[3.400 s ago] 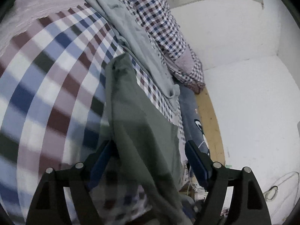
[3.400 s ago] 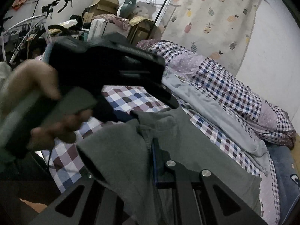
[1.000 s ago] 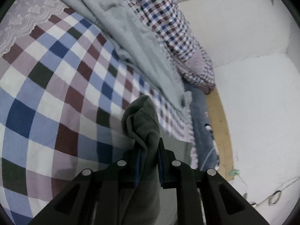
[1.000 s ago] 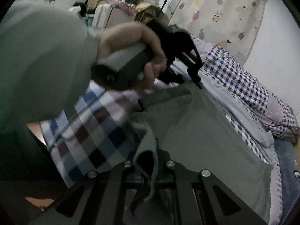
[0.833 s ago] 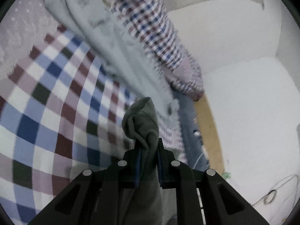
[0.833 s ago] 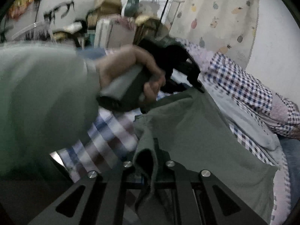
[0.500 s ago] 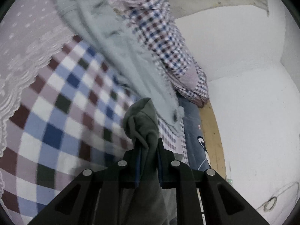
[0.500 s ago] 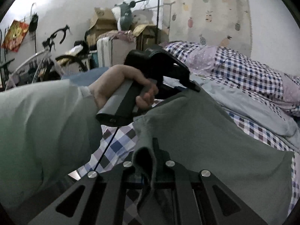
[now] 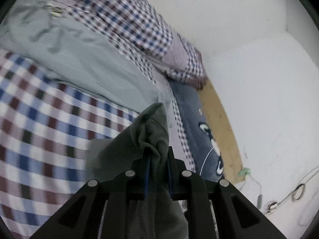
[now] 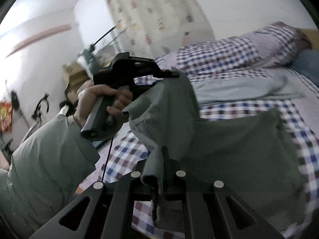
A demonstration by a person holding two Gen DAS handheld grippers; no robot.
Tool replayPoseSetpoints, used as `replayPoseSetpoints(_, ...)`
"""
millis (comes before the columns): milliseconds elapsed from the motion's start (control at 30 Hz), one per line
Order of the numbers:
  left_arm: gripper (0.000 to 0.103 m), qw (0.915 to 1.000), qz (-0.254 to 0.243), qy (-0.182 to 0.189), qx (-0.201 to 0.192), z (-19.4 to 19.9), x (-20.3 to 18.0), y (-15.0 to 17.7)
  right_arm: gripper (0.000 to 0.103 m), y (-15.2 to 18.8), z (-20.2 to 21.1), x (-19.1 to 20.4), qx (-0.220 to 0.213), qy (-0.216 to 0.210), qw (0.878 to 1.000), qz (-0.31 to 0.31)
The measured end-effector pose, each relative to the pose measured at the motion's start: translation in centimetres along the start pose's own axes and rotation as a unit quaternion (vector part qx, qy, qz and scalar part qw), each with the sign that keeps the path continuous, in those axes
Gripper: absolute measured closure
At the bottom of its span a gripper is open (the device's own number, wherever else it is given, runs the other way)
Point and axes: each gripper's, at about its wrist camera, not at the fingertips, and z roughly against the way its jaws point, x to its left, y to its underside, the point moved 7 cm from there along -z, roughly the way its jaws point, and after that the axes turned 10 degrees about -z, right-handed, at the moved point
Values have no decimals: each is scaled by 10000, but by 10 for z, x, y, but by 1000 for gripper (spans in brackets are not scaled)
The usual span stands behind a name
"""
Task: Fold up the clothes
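A grey-green garment (image 10: pixel 229 143) hangs lifted over the checked bedsheet (image 10: pixel 249 107), held at two points of its upper edge. My left gripper (image 9: pixel 157 155) is shut on a bunched corner of the garment (image 9: pixel 151 125). My right gripper (image 10: pixel 162 159) is shut on another bunched part of the edge. In the right wrist view the left gripper (image 10: pixel 171 73) shows at upper centre, held by a hand (image 10: pixel 101 101) in a pale green sleeve, with the cloth stretched between the two grippers. The garment's lower part trails onto the bed.
A pale grey garment (image 9: pixel 79 59) lies flat on the bed beyond the green one. A small-checked quilt (image 9: pixel 129 25) is heaped along the wall. A dark blue cushion (image 9: pixel 201 137) and a wooden bed edge (image 9: pixel 221 127) lie right. Boxes (image 10: pixel 73 71) stand far left.
Both grippers have risen and swung with the green garment, which now hangs higher and more spread between them. The left gripper went from open around the cloth to shut on it.
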Motion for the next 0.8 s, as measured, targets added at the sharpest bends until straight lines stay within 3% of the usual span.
replayPoseSetpoints(233,90,9957,-204,-416,797,-124,-66,14,99,-14,58,-93,-294,384,9942,-962)
replayPoseSetpoints(433,90,9833,-150,-1163,1392,-226,-64,47,99,2,75,-184,-222,844,9756,-2012)
replayPoseSetpoints(567,86,9737,91,-1534,1682,-261,-47,75,99,19,69,-225,84,1240,9596,-2523)
replayPoseSetpoints(600,82,9712,176,-1603,1752,-269,-42,80,98,24,69,-235,170,1361,9543,-2656)
replayPoseSetpoints(667,71,9768,215,-1350,1649,-266,-46,74,96,30,70,-251,299,1566,9443,-2880)
replayPoseSetpoints(733,42,9862,38,-1030,1293,-242,-55,60,94,31,77,-256,312,1710,9415,-2889)
replayPoseSetpoints(800,29,9924,-244,-864,836,-206,-60,42,88,31,83,-260,325,1854,9384,-2896)
